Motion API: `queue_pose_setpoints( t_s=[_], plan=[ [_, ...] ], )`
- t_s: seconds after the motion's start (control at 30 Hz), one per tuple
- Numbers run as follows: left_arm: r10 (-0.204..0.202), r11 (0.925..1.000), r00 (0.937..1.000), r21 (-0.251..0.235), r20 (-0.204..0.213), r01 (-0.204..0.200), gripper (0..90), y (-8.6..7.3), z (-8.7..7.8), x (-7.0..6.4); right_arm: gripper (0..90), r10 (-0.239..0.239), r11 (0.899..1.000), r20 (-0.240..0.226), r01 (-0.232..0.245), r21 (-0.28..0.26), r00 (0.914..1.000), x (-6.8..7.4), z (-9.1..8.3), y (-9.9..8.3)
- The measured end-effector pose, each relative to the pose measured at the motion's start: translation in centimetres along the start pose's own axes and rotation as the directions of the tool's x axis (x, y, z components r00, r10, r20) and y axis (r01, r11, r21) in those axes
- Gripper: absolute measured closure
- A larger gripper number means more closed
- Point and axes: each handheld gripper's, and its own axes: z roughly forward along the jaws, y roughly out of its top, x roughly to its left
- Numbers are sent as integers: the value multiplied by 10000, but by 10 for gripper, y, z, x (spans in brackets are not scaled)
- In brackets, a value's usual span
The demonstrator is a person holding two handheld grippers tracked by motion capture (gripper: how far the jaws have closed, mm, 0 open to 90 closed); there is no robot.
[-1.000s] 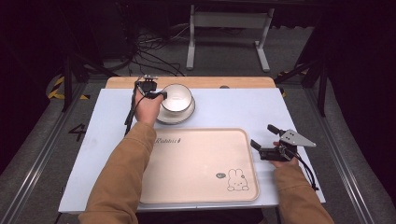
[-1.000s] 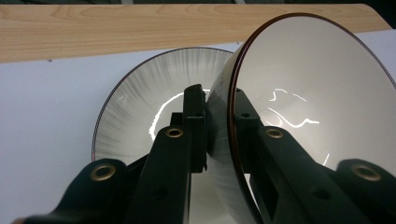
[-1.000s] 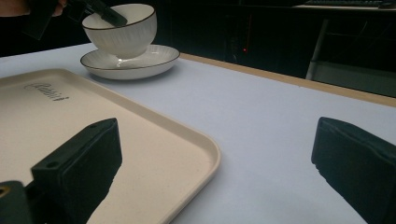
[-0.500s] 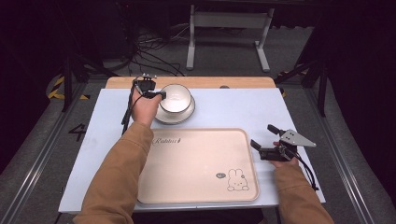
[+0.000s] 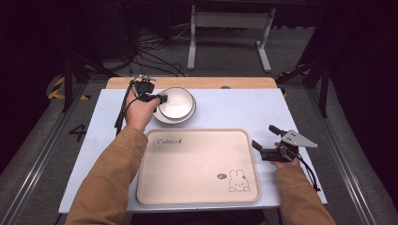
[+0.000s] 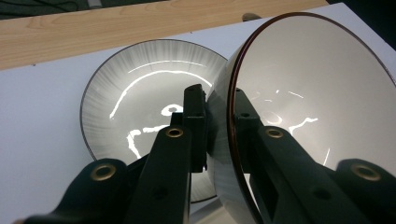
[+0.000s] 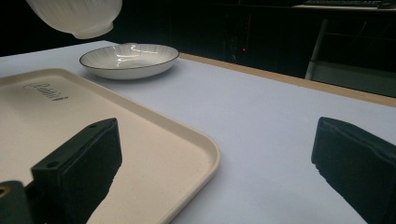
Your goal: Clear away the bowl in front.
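1. Left claw (image 5: pixel 161 99): your left hand holds it at the worktop's 11 o'clock; its jaws are clamped on the rim of the white bowl (image 6: pixel 299 107), one jaw inside, one outside.
2. White bowl: lifted and tilted in the left gripper view, clear of the plate (image 6: pixel 140 112); in the right gripper view it hangs above the plate (image 7: pixel 128 59).
3. Plate: ribbed, dark-rimmed, resting flat on the worktop (image 5: pixel 244 112) at 12 o'clock of the tray (image 5: pixel 197 187), just beyond its far edge.
4. Tray: cream, rabbit print at its 5 o'clock corner, lying near the worktop's front edge.
5. Right claw (image 5: pixel 266 139): your right hand holds it at the tray's 3 o'clock, jaws wide apart, gripping nothing.
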Motion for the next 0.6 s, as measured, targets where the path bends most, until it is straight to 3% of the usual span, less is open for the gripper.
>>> queue_pose_setpoints(
  t_s=[0.17, 0.23, 0.37, 0.6],
  plan=[
    [503, 9987, 9985, 68, 211, -505, 815, -5, -10, -7, 23, -10, 10000, 2, 10, -3, 10000, 0, 0, 0],
    [441, 9990, 9986, 65, 280, -443, 815, -6, -12, -9, 23, -16, 10000, -14, 16, -9, 10000, 0, 0, 0],
    [699, 9975, 9960, 54, 562, -703, 815, -8, -21, -16, 24, -30, 10000, 2, 30, 3, 10000, 0, 0, 0],
    [1185, 9929, 9877, -18, 1018, -1189, 815, -13, -33, -32, 23, -30, 10000, 7, 30, 1, 10000, 0, 0, 0]
  ],
)
